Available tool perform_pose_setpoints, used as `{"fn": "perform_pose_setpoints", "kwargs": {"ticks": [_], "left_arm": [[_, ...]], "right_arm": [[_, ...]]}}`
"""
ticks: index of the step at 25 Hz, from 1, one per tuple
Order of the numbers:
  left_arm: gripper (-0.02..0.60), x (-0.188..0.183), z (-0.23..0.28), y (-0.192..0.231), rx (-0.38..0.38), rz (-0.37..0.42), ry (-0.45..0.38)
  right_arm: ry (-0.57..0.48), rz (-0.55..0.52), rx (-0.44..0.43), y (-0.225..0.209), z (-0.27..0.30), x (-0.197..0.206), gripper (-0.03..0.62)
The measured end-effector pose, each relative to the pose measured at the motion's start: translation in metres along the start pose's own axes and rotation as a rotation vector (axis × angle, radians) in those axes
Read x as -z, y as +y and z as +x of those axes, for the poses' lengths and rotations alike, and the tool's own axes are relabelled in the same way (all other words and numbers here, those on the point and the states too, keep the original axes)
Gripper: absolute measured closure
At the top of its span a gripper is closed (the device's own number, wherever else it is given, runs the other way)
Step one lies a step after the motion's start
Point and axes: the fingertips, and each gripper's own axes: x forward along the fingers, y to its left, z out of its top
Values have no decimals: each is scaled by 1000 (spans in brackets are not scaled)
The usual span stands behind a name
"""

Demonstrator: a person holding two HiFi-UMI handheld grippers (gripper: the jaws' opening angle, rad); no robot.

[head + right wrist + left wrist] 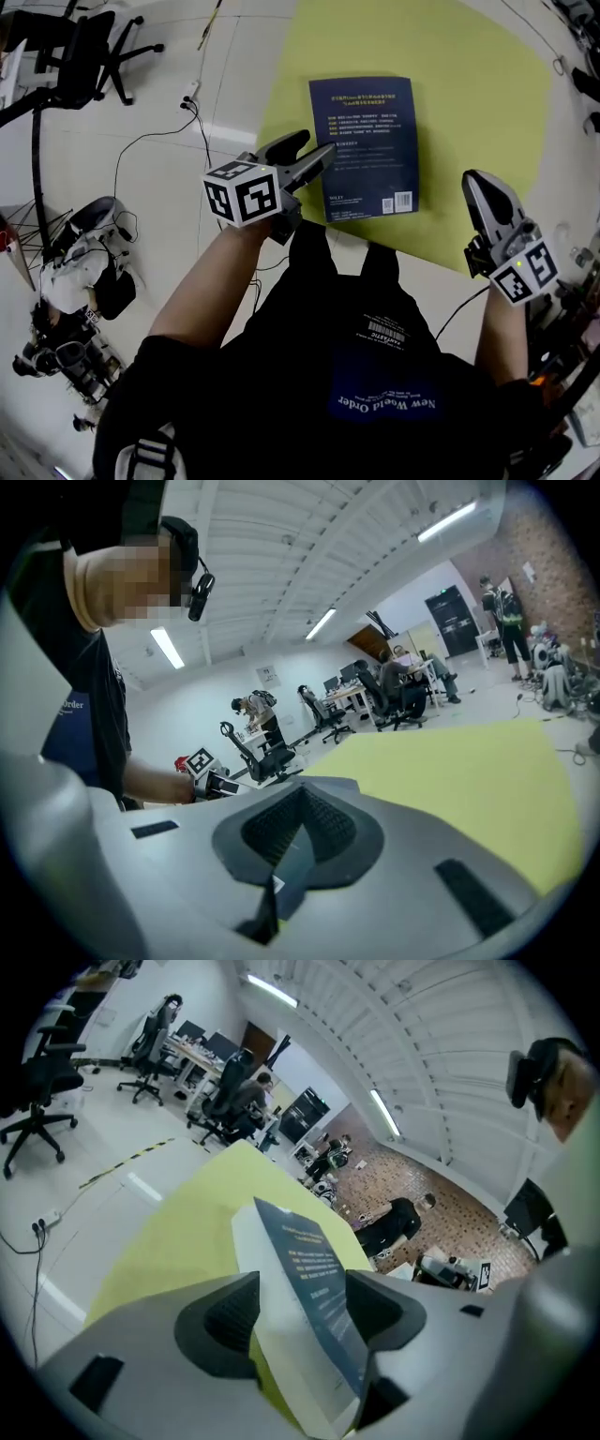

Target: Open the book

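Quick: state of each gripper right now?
Left gripper: open, the book between its jaws, not clamped.
Right gripper: closed, nothing visibly held.

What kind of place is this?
Probably an open-plan office or lab: rolling office chairs and desks stand across a wide pale floor, long strip lights run overhead, and a power strip lies there.

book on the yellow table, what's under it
The book lies flat, barcode side up, on the yellow-green tabletop, which shows beside and beyond it. The patch directly beneath the book and its downward-facing cover are hidden, so anything there cannot be seen.
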Motion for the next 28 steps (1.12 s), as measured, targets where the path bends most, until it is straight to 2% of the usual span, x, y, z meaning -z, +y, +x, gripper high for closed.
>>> {"fn": "perform_pose_setpoints", "kwargs": {"ticks": [4,8,12,17,19,23,28], "left_arm": [[291,11,15,2,4,-47,41],[290,10,14,3,13,-111,29],[291,5,9,0,66,-167,-3],[291,-14,-3,-22,228,-249,-92],[291,-20,-3,-36,292,-254,-103],[293,-28,3,-70,424,-222,-95],[293,-31,29,-123,567,-144,-97]], "right_arm": [[16,19,0,-1,1,18,608],[21,27,8,-1,-4,21,608],[21,30,16,-2,-8,22,608],[18,28,5,5,-9,21,608],[18,28,4,7,-11,21,608],[12,30,7,8,-15,20,608],[-5,33,18,5,-29,18,608]]}}
